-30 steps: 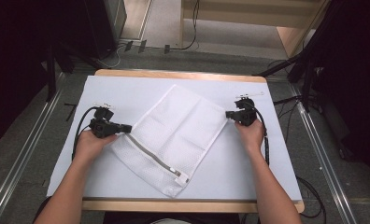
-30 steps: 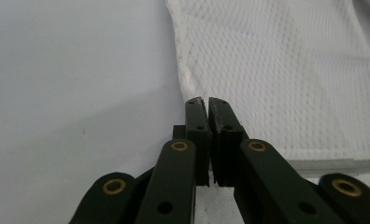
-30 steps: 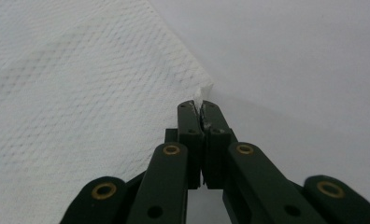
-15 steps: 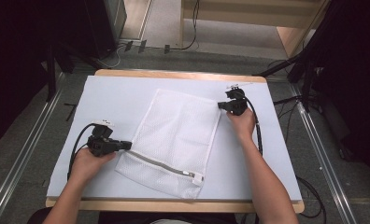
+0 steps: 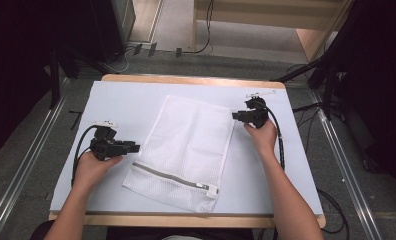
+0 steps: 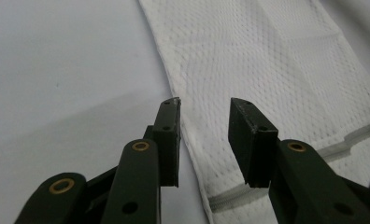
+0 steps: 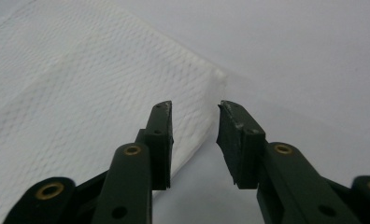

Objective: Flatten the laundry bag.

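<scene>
Both the left gripper and right gripper, jaws just opened and empty, flank the mesh laundry bag, leaving it flat.

We see a table with a light wooden edge showing along its far and near sides, and a pale grey-white mat that covers nearly the whole top. On the mat, about the middle, lies a white mesh laundry bag, spread flat and set at a slant, its far end toward the right and its near end toward us. A grey zipper runs across the bag near its near end, with the pull at the right. The mat around the bag looks smooth.
</scene>
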`<state>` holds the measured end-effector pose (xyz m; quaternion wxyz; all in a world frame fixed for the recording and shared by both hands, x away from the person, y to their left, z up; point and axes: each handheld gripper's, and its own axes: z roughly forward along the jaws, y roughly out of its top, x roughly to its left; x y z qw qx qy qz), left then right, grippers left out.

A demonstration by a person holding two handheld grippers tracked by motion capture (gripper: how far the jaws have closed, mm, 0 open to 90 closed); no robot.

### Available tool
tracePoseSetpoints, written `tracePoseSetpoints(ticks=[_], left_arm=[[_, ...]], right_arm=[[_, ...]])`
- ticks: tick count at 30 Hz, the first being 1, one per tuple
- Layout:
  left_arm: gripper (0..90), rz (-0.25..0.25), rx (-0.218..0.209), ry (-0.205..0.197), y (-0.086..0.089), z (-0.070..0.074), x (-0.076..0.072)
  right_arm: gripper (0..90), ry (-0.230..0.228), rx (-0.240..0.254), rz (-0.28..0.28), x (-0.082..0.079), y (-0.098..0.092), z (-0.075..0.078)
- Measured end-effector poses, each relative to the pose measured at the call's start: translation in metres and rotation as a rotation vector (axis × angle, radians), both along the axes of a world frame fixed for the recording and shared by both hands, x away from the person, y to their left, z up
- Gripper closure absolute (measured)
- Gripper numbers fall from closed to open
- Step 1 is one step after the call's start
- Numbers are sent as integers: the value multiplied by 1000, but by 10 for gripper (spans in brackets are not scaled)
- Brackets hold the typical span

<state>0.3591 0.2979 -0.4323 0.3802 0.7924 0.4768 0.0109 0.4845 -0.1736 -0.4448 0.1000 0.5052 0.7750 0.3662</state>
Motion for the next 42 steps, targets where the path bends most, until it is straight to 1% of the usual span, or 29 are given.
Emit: tracePoseSetpoints(ticks=[3,8,13,17,19,20,22,23,25,27,30,33,35,38,39,40,42], left_arm=[[636,-3,13,2,-3,-1,8],[623,-9,20,10,-8,-3,22],[613,-18,32,26,-13,-5,33],[609,-33,45,26,-19,-5,40],[605,-40,51,24,-22,-6,43],[603,-42,50,22,-23,-6,44],[587,-38,52,34,-25,-7,47],[579,-37,55,35,-26,-8,49],[578,-39,58,43,-28,-8,50],[578,-43,62,38,-30,-9,52],[571,-45,72,38,-31,-11,54],[567,-32,83,37,-31,-15,57],[565,-39,94,40,-33,-17,57],[560,-44,99,28,-35,-17,56],[566,-43,93,32,-36,-17,56],[588,-45,83,40,-36,-18,56],[641,-55,72,53,-38,-19,56]], right_arm=[[650,-6,7,20,-16,1,1],[635,-5,-22,47,-37,6,0],[627,4,-6,48,-50,5,-3],[619,13,16,47,-63,4,-4],[618,13,9,53,-70,5,-4],[615,12,14,55,-74,6,-4],[610,8,15,63,-80,7,-5],[609,11,12,65,-83,9,-5],[604,17,21,73,-88,12,-9],[594,31,19,89,-93,17,-13],[584,46,3,108,-98,25,-17],[577,38,-12,118,-102,30,-19],[576,42,-17,128,-103,32,-20],[572,42,-26,130,-103,36,-22],[572,39,-27,134,-103,37,-22],[572,38,-27,137,-103,38,-22],[588,30,-43,138,-104,41,-22]])
